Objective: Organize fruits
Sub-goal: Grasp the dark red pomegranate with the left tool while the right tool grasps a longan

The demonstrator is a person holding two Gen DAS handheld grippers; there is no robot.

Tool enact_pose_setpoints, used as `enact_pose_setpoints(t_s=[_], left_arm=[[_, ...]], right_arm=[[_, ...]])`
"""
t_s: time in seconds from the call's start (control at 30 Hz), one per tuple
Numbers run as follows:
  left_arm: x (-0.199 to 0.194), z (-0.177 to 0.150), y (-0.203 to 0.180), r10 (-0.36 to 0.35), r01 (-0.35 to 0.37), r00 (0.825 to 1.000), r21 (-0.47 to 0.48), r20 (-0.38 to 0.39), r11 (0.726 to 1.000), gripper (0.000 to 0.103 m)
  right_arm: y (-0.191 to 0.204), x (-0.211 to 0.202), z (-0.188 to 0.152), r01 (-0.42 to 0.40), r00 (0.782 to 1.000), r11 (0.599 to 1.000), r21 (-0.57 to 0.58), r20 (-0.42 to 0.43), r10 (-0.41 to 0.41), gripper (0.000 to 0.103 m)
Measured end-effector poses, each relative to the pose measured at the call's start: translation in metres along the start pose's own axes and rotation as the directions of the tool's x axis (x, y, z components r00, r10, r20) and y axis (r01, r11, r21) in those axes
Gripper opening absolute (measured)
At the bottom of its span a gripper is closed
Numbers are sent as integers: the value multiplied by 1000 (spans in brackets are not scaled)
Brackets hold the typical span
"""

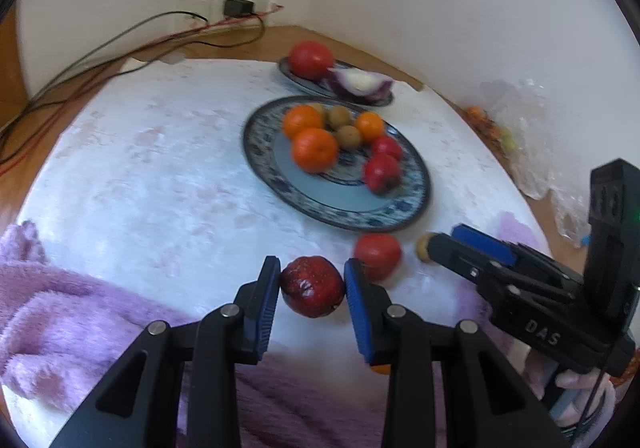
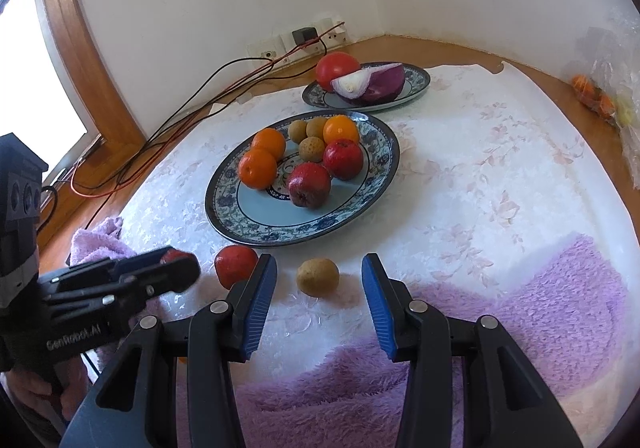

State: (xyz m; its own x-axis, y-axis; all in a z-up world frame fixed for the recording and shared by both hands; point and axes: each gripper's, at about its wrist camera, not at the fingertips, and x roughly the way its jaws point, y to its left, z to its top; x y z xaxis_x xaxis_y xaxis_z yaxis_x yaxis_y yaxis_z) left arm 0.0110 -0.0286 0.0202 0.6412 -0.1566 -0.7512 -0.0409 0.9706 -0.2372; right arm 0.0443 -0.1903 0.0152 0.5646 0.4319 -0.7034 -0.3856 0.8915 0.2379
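A blue-patterned plate [image 1: 400, 208] [image 2: 224, 208] holds oranges, red fruits and small brown fruits. My left gripper [image 1: 312, 288] is open, with a dark red fruit [image 1: 313, 291] between its pads on the tablecloth, a small gap on the right side. Another red fruit [image 1: 378, 254] [image 2: 235, 265] lies just beyond. My right gripper [image 2: 319, 280] is open around a small brown fruit [image 2: 318, 276] [image 1: 422, 246] without touching it. In the right wrist view the left gripper [image 2: 176, 268] hides most of its red fruit.
A second plate [image 2: 416, 82] [image 1: 298, 82] with a tomato and a cut red onion stands at the back. A purple towel [image 2: 540, 312] [image 1: 60, 312] lies at the near edge. Cables [image 2: 180, 116] run at the back left. A plastic bag [image 2: 608, 96] sits at the right.
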Motion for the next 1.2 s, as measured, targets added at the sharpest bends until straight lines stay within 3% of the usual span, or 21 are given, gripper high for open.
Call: enact_pose_setpoints(t_s=[0.3, 0.67, 1.03, 1.2], left_arm=[[3, 0, 11, 14, -13, 1000, -27, 6, 1000, 35], [8, -2, 15, -29, 28, 1000, -38, -11, 999, 35], [8, -3, 13, -23, 23, 1000, -35, -8, 999, 35], [4, -2, 13, -18, 18, 1000, -36, -3, 999, 35]], right_arm=[[4, 9, -3, 9, 1000, 1000, -20, -22, -9, 45], [7, 12, -7, 27, 1000, 1000, -17, -11, -27, 39], [4, 11, -9, 33, 999, 999, 2, -4, -33, 26], [5, 10, -10, 33, 999, 999, 4, -1, -33, 26]])
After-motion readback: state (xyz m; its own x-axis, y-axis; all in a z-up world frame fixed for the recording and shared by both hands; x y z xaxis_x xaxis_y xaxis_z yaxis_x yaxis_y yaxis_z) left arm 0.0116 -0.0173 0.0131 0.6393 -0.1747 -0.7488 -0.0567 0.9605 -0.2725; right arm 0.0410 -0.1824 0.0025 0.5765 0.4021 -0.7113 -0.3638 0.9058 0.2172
